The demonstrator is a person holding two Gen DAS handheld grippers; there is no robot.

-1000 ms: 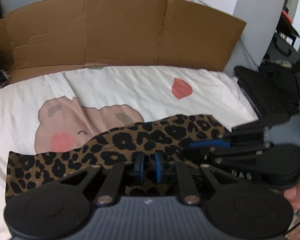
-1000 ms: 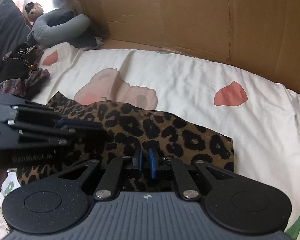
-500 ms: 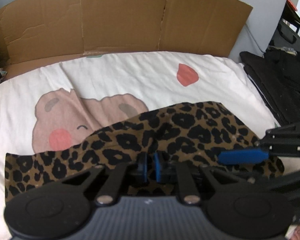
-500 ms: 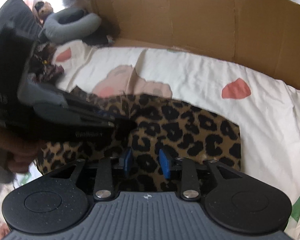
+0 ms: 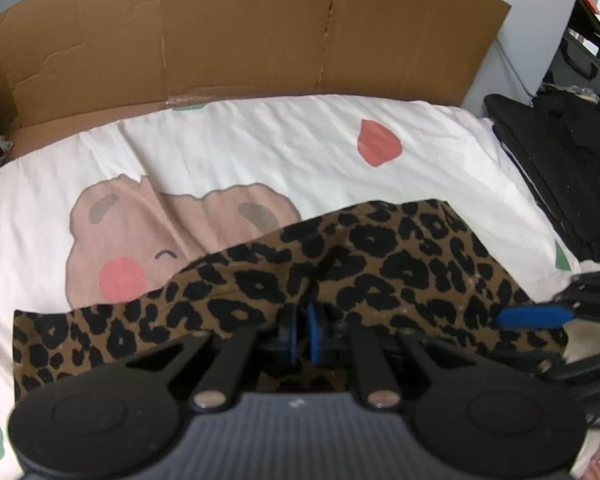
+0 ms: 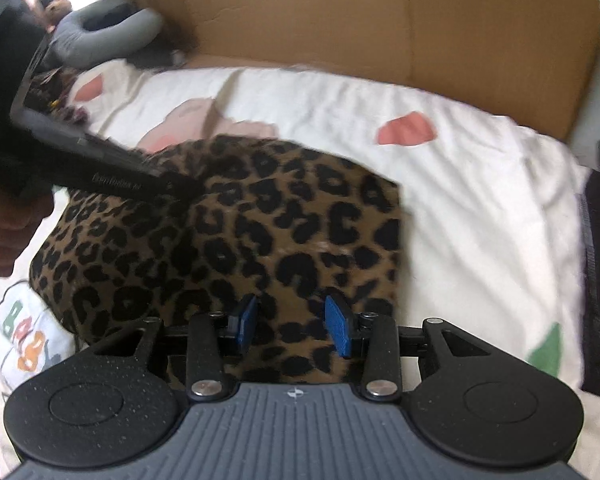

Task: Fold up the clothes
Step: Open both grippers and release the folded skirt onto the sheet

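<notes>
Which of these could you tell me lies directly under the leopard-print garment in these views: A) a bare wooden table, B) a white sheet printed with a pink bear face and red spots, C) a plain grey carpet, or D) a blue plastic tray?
B: the leopard-print garment lies on a white sheet, and the sheet's pink bear face shows just past the garment's far edge.

1 leopard-print garment (image 5: 380, 264) is lying on 1 white bedsheet (image 5: 260, 148). 2 claws are showing: the left claw (image 5: 303, 336) and the right claw (image 6: 292, 322). 1 sheet of cardboard (image 5: 240, 40) is standing behind the bed. 1 grey neck pillow (image 6: 104, 32) is sitting at the far corner. 1 pile of black clothes (image 5: 560, 160) is lying beside the bed.
</notes>
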